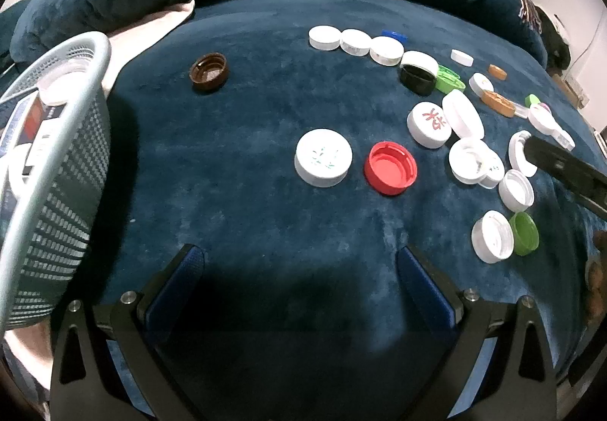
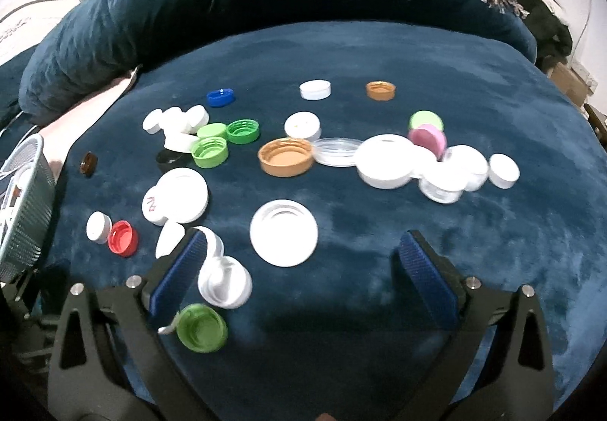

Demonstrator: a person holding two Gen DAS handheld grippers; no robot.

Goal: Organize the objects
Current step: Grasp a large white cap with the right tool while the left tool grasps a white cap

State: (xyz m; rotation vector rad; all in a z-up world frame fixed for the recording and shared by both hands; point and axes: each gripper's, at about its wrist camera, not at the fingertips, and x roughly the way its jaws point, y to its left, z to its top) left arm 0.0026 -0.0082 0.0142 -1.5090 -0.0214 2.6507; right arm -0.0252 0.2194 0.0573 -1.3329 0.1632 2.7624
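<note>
The left gripper [image 1: 299,269], low in the frame, stands spread wide and empty; the red cap [image 1: 390,173] lies well above its fingers, right of centre. The right gripper [image 2: 303,256] is likewise splayed, a large white lid [image 2: 283,232] just above its fingertips, untouched.

Left gripper [image 1: 299,265] jaws wide, nothing between, over blue blanket [image 1: 246,109]. Red cap [image 1: 390,173] at 1 o'clock, just beside white lid [image 1: 323,157]. Brown cap [image 1: 209,72] 11 o'clock. Basket [image 1: 57,170] 9 o'clock.
</note>
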